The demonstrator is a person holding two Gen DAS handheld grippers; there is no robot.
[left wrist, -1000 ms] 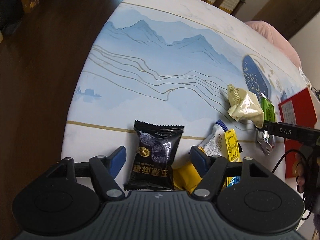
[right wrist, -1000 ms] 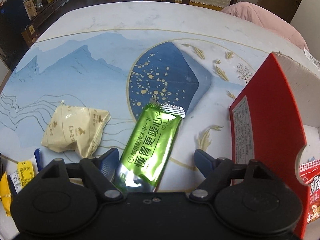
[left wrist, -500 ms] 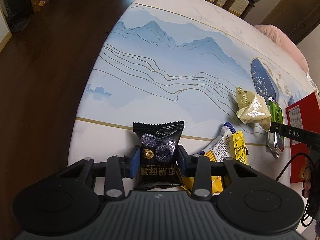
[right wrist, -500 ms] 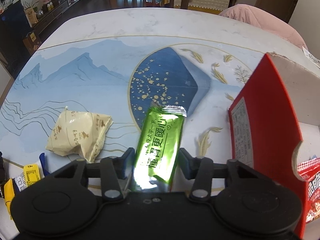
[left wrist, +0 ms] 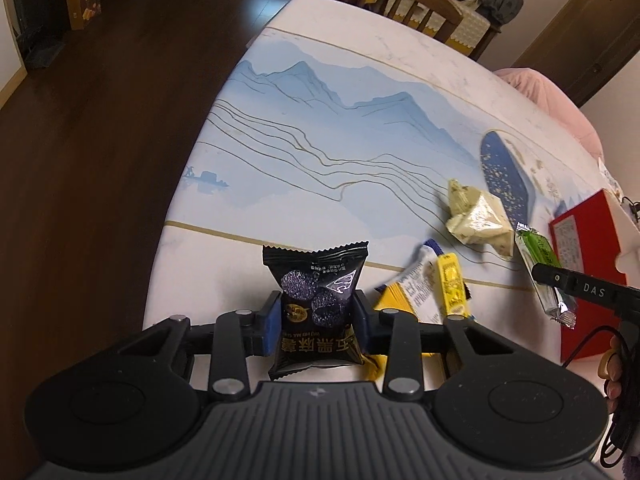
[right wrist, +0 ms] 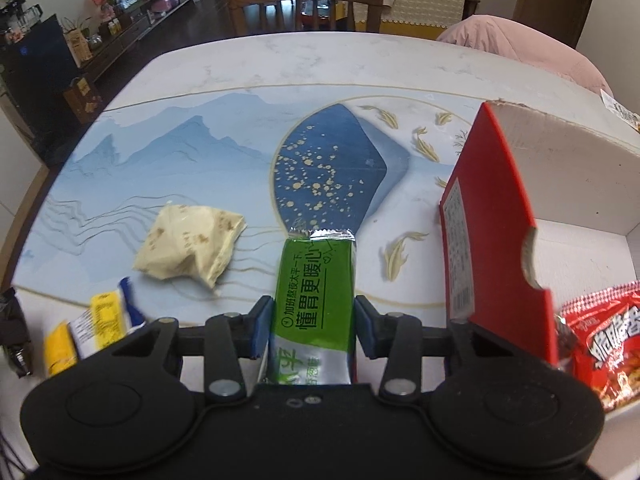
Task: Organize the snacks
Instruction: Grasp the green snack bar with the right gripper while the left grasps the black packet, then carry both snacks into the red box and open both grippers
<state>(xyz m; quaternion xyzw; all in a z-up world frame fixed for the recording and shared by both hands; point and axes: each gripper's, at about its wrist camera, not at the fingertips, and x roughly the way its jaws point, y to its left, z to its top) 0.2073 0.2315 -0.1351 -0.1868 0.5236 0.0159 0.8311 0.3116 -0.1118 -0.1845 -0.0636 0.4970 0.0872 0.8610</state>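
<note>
My left gripper (left wrist: 316, 322) is shut on a black snack packet (left wrist: 316, 296) and holds it above the table's near left edge. My right gripper (right wrist: 310, 328) is shut on a green snack bar (right wrist: 316, 288), lifted over the table; the bar also shows in the left wrist view (left wrist: 542, 264). A cream snack bag (right wrist: 188, 244) lies on the table to the left of the bar. Yellow and white sachets (left wrist: 436, 288) lie between the two grippers. An open red box (right wrist: 504, 208) stands at the right with a red snack pack (right wrist: 600, 336) inside.
The table (left wrist: 320, 128) has a blue mountain-print cover and drops off to dark floor on the left. A wooden chair (right wrist: 306, 6) stands at the far side. A pink cushion (right wrist: 520, 48) sits at the far right corner.
Both grippers closed from open onto their packets, the left on the black packet and the right on the green bar, and both lifted them off the table.
</note>
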